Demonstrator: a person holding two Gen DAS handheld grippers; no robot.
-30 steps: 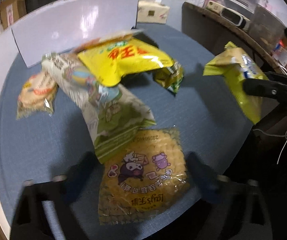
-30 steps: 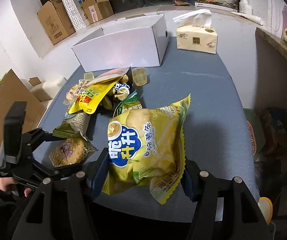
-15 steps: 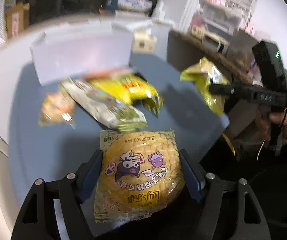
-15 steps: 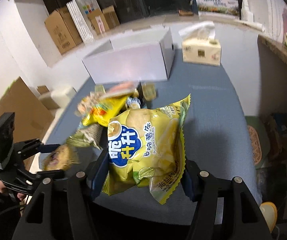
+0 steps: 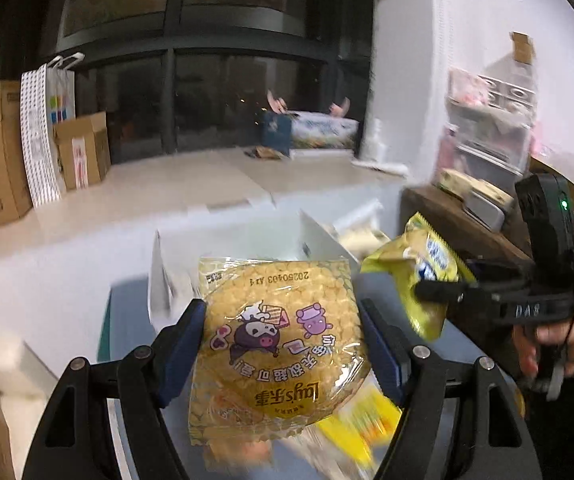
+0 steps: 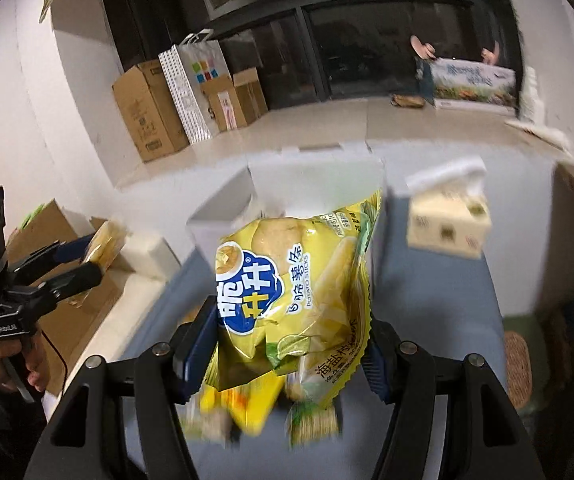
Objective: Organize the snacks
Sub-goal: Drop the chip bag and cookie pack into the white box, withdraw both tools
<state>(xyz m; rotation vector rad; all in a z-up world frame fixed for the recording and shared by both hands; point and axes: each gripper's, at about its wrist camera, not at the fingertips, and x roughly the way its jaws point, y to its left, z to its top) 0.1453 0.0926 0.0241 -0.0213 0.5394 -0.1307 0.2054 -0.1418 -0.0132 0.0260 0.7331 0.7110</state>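
Note:
My left gripper (image 5: pixel 281 344) is shut on a round yellow Lay's snack pack (image 5: pixel 279 340) with cartoon figures and holds it lifted in front of the white open box (image 5: pixel 231 252). My right gripper (image 6: pixel 289 340) is shut on a yellow potato sticks bag (image 6: pixel 299 280) and holds it up before the same white box (image 6: pixel 311 188). In the left wrist view the right gripper (image 5: pixel 431 290) shows at the right with its bag (image 5: pixel 419 268). In the right wrist view the left gripper (image 6: pixel 83 260) shows at the left with its pack (image 6: pixel 107 240). Other snack packs (image 6: pixel 239 404) lie blurred on the blue table (image 6: pixel 439 312) below.
A tissue box (image 6: pixel 447 220) stands on the table right of the white box. Cardboard boxes (image 6: pixel 147 112) and a dotted paper bag (image 6: pixel 191 84) stand by the dark window. A wooden shelf (image 5: pixel 455 216) with clutter borders the table's right side.
Both grippers have risen and tilted up with their packs, moving toward the white box. The left gripper closed on the round pack and lifted it off the table.

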